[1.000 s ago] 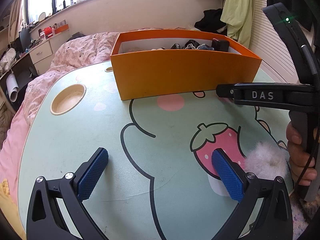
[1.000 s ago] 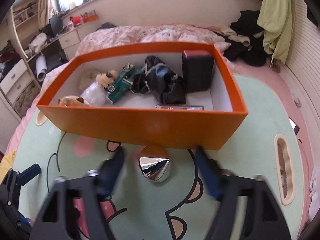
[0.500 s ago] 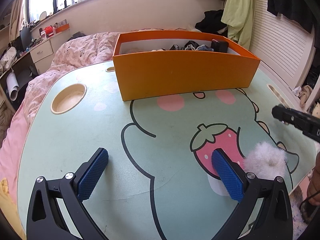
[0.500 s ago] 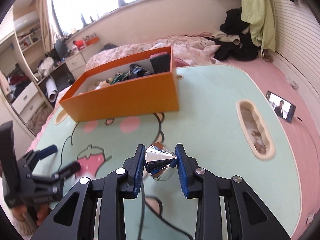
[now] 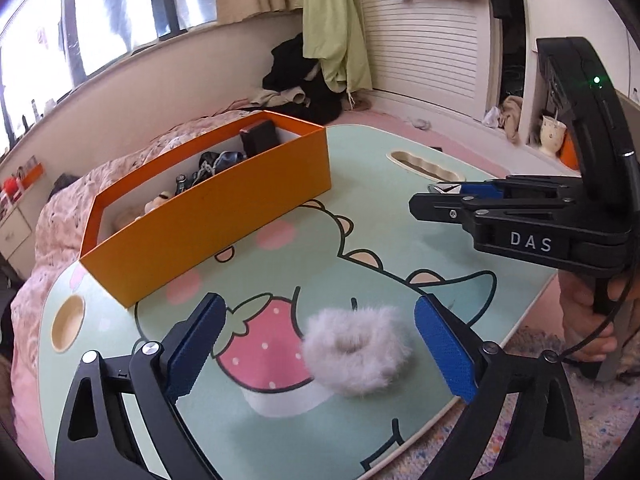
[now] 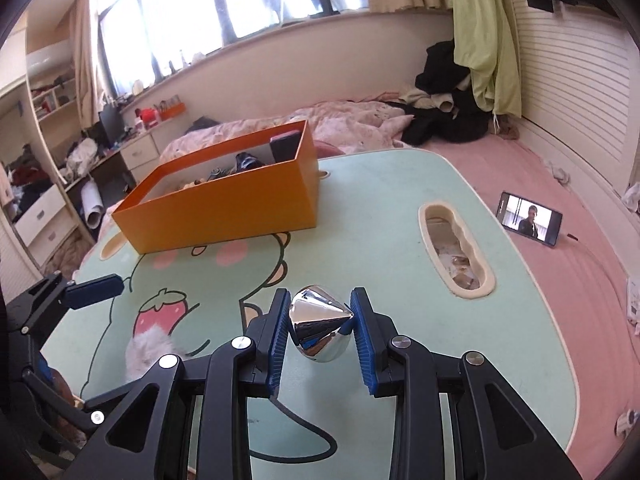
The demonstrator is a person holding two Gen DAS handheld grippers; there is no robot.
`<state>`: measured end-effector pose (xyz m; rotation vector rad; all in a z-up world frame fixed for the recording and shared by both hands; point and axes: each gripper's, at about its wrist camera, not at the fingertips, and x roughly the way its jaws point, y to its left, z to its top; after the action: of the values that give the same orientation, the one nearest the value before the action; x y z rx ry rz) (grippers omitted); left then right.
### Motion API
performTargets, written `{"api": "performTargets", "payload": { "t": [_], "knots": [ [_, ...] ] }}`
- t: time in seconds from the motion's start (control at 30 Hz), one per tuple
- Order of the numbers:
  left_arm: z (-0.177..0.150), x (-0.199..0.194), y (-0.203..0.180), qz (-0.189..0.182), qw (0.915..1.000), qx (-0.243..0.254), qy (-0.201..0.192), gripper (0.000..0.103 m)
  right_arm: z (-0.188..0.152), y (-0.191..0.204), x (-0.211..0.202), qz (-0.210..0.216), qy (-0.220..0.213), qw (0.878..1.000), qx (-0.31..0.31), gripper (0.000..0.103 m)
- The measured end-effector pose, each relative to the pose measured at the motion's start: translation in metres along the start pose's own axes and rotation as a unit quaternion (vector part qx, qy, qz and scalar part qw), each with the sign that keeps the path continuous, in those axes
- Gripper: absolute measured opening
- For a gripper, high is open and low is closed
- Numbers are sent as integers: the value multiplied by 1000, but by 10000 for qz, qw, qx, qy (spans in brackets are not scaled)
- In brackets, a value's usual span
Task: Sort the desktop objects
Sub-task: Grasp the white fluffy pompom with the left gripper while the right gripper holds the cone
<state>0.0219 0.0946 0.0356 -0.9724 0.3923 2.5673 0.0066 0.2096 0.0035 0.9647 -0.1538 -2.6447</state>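
Over on the left, the open orange cardboard box (image 5: 208, 216) sits toward the far side of the mint-green cartoon-print tabletop (image 5: 360, 184), already holding a dark block, a toy car and some soft bits. Now the left tongs (image 5: 316, 344) swing round from bare tabletop a moment ago and frame the fluffy white fur scrunchie (image 5: 356, 354), which lies flat beside the printed strawberry. Their blue pads (image 5: 444, 354) stand wide either side of it, just starting to close, with the scrunchie between them but not yet touched.

Moving right, the right tongs (image 6: 320, 322) have pulled back from the box edge and are pinching the shiny chrome cone-shaped piece (image 6: 320, 326) between their blue pads, pressed tight on it. A second ago the jaws were spread around it; now it is gripped and, as best the fisheye shows, lifted clear of the surface. A hand (image 5: 588, 320) grips the handle at the far right.

So one item looks ready for the box, well ahead of it, and the left side seems set to claim the scrunchie next.
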Motion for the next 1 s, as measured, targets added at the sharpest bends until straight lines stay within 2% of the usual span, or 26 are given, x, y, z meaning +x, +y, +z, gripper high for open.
{"api": "performTargets", "payload": {
  "t": [0.07,0.1,0.13,0.17,0.2,0.23,0.27,0.33,0.63,0.8,0.9,0.93,1.0],
  "knots": [
    [4,12,0,-83,9997,31,213,69,0,0,0,11,-7,10000,18,30],
    [3,17,0,-118,9993,31,355,63,0,1,0,10,8,10000,3,30],
    [1,21,1,-176,9987,21,483,47,-1,2,1,6,22,10000,-13,30],
    [0,23,1,-257,9982,-5,536,39,-2,4,1,13,37,10000,-36,30],
    [-1,21,3,-345,9982,-41,493,37,-2,6,2,26,54,10000,-53,30],
    [-2,17,6,-413,9982,-99,424,31,-3,6,3,38,71,9999,-64,30],
    [-3,13,11,-433,9982,-196,358,19,-3,8,4,52,96,9999,-82,30],
    [-6,4,23,-422,9977,-451,282,7,-1,11,4,78,112,9998,-123,30],
    [-9,-30,84,-328,9905,-1325,-171,1,16,29,5,249,32,9993,-264,30],
    [-1,-48,105,-207,9869,-1525,-481,1,19,40,4,291,-6,9987,-412,30],
    [1,-52,111,-342,9848,-1637,-463,2,21,42,3,295,-35,9986,-438,30],
    [-1,-52,109,-524,9840,-1649,-429,4,22,41,3,294,-43,9986,-439,30],
    [-7,-50,95,-889,9847,-1464,-329,29,20,39,3,284,-42,9988,-409,30]
  ]
}}
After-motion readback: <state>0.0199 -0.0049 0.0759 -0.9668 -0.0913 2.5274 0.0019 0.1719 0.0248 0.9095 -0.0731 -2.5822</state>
